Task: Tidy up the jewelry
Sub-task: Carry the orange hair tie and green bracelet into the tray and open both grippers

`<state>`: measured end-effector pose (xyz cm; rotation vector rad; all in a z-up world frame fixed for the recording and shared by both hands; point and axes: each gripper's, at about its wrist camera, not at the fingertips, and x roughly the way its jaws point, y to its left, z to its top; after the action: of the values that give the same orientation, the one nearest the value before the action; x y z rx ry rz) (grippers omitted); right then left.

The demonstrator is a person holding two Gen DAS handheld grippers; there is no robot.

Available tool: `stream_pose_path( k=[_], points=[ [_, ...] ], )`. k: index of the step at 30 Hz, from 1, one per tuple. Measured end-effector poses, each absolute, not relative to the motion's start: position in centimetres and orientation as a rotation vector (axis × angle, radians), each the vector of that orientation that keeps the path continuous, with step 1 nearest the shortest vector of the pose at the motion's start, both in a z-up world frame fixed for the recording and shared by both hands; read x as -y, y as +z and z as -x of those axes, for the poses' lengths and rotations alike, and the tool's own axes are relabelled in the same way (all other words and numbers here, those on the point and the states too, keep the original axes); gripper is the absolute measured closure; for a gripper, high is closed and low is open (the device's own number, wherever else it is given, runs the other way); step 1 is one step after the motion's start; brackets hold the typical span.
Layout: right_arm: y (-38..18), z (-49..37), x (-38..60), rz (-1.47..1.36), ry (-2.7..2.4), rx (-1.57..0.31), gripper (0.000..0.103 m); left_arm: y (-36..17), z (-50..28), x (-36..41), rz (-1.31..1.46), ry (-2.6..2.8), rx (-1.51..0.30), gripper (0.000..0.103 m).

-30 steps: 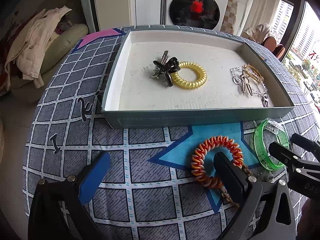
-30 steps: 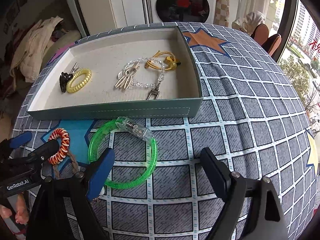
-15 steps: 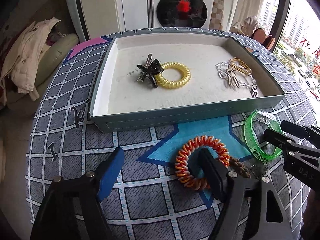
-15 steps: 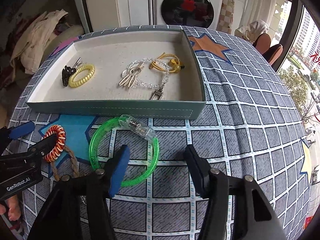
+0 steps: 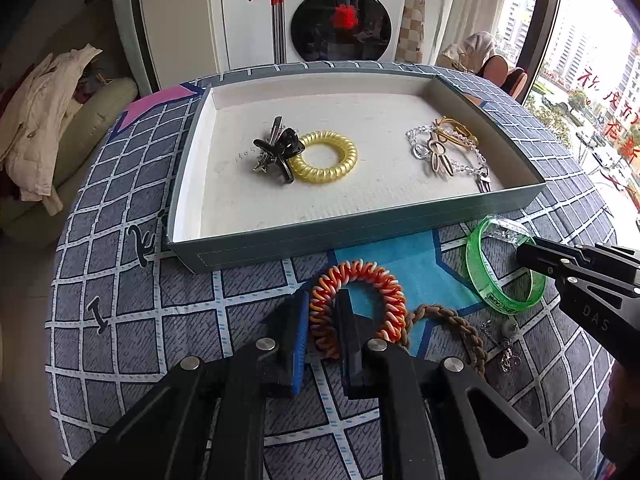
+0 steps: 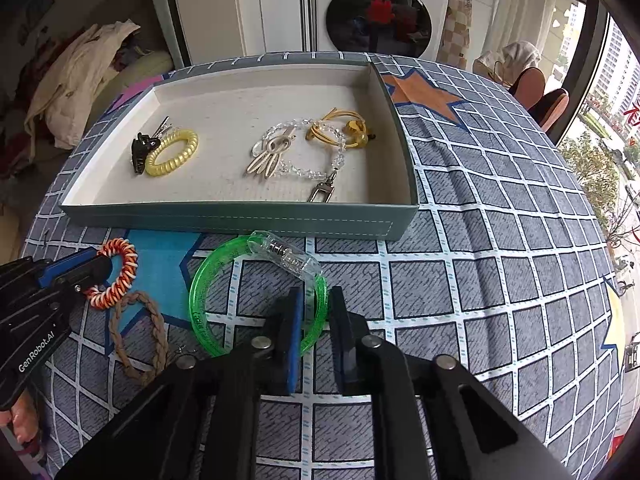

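On the left gripper's (image 6: 105,266) black body, "GenRobot.AI" reads in white; its jaws have just closed on the orange coil bracelet (image 5: 357,307). Near the tray (image 6: 240,216), the right gripper (image 6: 314,312) has just clamped the green bangle (image 6: 256,296). "Panasonic" marks the far washing machine (image 5: 340,20).

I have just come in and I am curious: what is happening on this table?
A person is sorting jewelry with two handheld grippers. The left gripper has just closed on the orange spiral bracelet; the right gripper has just closed on the green bangle. Both pieces lie on the tablecloth, outside the tray, which holds other pieces.
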<state>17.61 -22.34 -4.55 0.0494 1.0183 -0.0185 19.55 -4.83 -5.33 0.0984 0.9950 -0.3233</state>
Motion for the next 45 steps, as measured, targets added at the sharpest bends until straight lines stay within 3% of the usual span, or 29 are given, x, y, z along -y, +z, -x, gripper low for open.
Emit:
stream_pose_path(
  k=[16,26,45],
  points=[
    [-0.7,-16.9,24.0,-0.146,0.033,-0.933,0.095,-1.1,-18.7,3.1,-0.038,-0.366,-0.903,0.070],
    [1.7,-21.0,23.8,-0.128,0.046,-0.896,0.095,1.5,-22.9,3.2,-0.046,-0.328,-0.846,0.070],
    [-1.9,-30.6,24.3,-0.133,-0.039,-0.959,0.095,-2.0,-32.8,5.8,-0.106,-0.217,-0.900,0.070]
  ],
)
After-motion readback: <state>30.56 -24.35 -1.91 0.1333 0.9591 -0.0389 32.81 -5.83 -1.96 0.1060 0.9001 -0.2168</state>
